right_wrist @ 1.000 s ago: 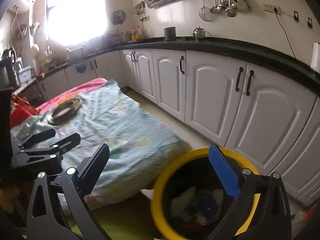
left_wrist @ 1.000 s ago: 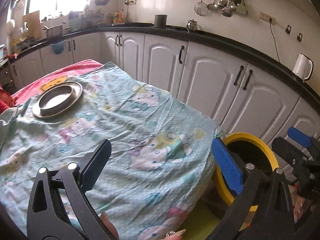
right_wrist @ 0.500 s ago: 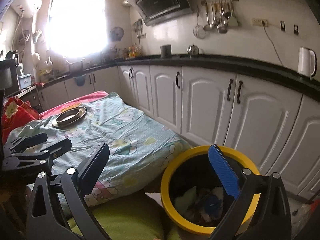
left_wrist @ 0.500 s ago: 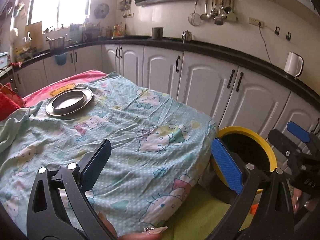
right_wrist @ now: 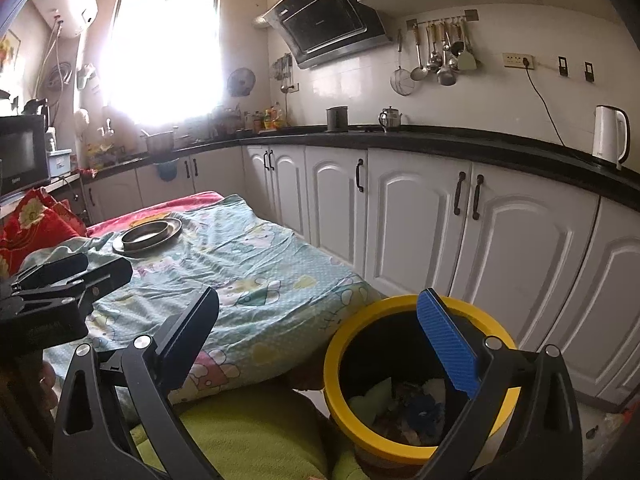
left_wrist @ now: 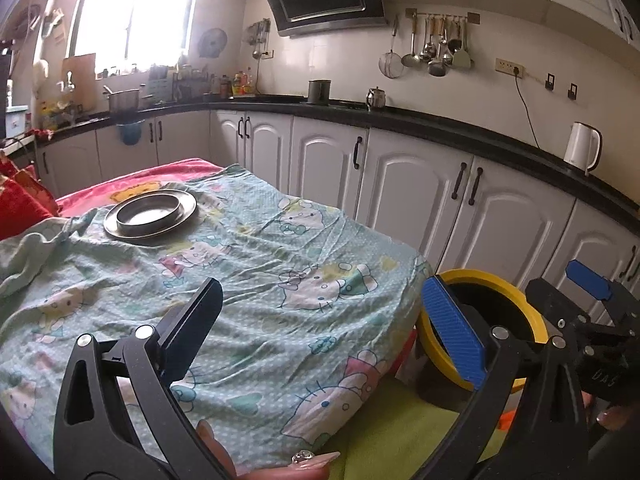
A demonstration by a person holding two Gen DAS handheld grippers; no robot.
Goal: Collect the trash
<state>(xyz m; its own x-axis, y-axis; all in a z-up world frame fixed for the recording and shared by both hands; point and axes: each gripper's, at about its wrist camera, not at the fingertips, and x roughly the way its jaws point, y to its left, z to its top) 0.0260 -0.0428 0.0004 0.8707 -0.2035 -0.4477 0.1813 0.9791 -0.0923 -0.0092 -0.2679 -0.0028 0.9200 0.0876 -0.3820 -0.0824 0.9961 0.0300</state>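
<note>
A yellow-rimmed black trash bin (right_wrist: 416,384) stands on the floor beside the table's right end, with several scraps of trash (right_wrist: 416,404) in its bottom. The left wrist view shows the same bin (left_wrist: 484,280) behind my right finger. My left gripper (left_wrist: 324,328) is open and empty above the near part of the cartoon-print cloth (left_wrist: 256,280). My right gripper (right_wrist: 328,340) is open and empty, raised above the bin's rim. Each gripper shows in the other's view: the right gripper (left_wrist: 576,296) at the far right, the left gripper (right_wrist: 72,276) at the left.
A round metal plate (left_wrist: 151,214) lies on the far left of the cloth. White cabinets (right_wrist: 420,216) under a black counter run close along the right, with a white kettle (right_wrist: 610,136) on top. A red cushion (right_wrist: 36,220) lies at the left. Green-clad legs (right_wrist: 248,436) fill the foreground.
Both grippers have risen and tilted up, so more of the kitchen wall and hood shows. The bin looks farther below the right gripper. Both stayed open and empty.
</note>
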